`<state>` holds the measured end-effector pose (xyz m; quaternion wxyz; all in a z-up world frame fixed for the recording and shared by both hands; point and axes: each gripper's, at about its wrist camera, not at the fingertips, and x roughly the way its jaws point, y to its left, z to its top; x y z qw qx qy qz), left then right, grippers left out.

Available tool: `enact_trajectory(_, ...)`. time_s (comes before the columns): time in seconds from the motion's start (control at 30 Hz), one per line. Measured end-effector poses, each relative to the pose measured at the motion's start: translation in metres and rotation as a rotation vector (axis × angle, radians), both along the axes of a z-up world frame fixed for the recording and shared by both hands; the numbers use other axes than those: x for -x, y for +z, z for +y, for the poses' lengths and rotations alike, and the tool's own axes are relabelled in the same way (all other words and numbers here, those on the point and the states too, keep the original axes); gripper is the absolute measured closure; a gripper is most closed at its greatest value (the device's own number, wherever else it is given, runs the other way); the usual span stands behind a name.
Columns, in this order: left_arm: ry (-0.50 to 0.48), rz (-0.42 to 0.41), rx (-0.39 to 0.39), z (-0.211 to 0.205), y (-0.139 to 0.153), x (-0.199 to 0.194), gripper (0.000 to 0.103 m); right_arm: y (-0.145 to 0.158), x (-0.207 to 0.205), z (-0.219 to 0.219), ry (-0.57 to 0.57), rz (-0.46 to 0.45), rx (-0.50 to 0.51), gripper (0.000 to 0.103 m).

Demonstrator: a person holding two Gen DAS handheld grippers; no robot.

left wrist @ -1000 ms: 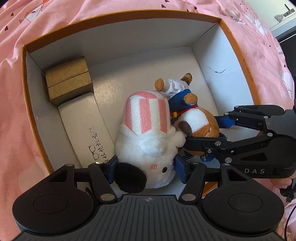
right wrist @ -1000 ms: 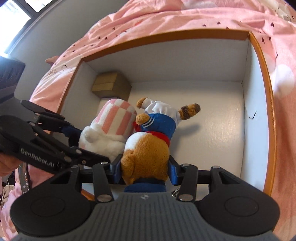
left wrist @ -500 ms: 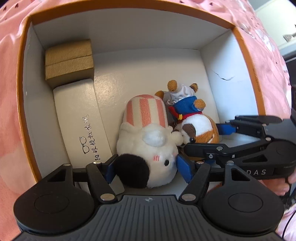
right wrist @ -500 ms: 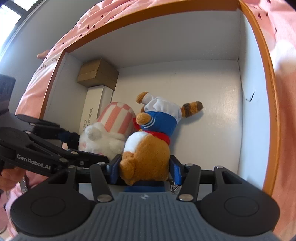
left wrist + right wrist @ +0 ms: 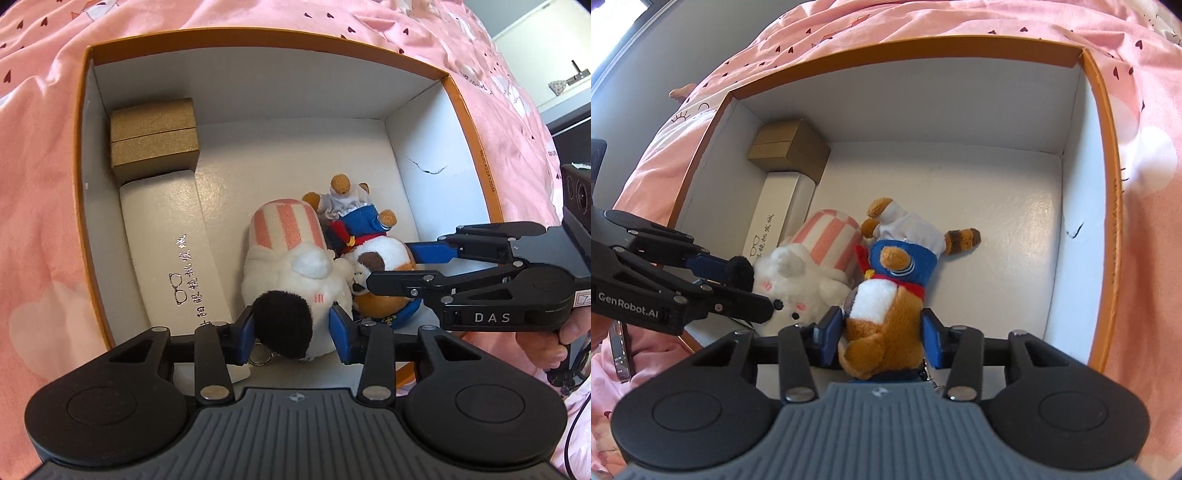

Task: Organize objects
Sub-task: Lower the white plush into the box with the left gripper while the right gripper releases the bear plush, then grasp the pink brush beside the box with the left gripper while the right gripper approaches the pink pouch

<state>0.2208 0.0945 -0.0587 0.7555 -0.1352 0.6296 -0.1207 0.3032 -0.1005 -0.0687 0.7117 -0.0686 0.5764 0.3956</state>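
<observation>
An orange-rimmed white box lies on a pink bedspread. My left gripper is shut on a white plush with a pink striped body and holds its black-eared head inside the box. My right gripper is shut on a brown bear plush in blue and white clothes, just right of the white plush. Both plushes lie on the box floor, side by side and touching. The right gripper also shows in the left wrist view, and the left gripper in the right wrist view.
A gold-brown box stands in the far left corner. A long white glasses case box lies along the left wall. The right wall has a small tear. Pink bedding surrounds the box.
Both grippers have pulled back and up a little, so more of the box shows. The plushes stay side by side on the box floor in the jaws.
</observation>
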Motion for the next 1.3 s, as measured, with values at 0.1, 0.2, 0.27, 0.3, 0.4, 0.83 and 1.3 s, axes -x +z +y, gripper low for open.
enact_trajectory(0.1, 0.001, 0.002, -0.034, -0.013, 0.002, -0.004, 0.061, -0.003, 0.001, 0.002, 0.005, 0.017, -0.030, 0.057)
enact_trajectory(0.2, -0.007, 0.001, -0.064, -0.016, 0.001, -0.005, 0.063, -0.005, 0.002, 0.007, 0.012, 0.035, -0.052, 0.058)
enact_trajectory(0.27, -0.003, 0.003, -0.083, -0.020, -0.005, -0.007, 0.063, -0.007, 0.002, 0.010, 0.008, 0.043, -0.044, 0.058)
enact_trajectory(0.3, -0.002, 0.003, -0.088, -0.021, -0.007, -0.008, 0.063, -0.009, 0.002, 0.012, 0.004, 0.051, -0.036, 0.058)
enact_trajectory(0.4, -0.001, -0.005, -0.096, -0.022, -0.008, -0.006, 0.063, -0.010, 0.003, 0.014, -0.002, 0.047, -0.020, 0.058)
enact_trajectory(0.83, -0.001, -0.274, -0.122, -0.025, 0.035, 0.031, 0.048, 0.031, 0.028, -0.004, -0.029, -0.129, -0.040, 0.047)
enact_trajectory(1.3, -0.309, -0.512, -0.136, -0.113, 0.052, 0.104, 0.048, 0.086, 0.113, -0.093, -0.226, -0.294, -0.114, 0.047)
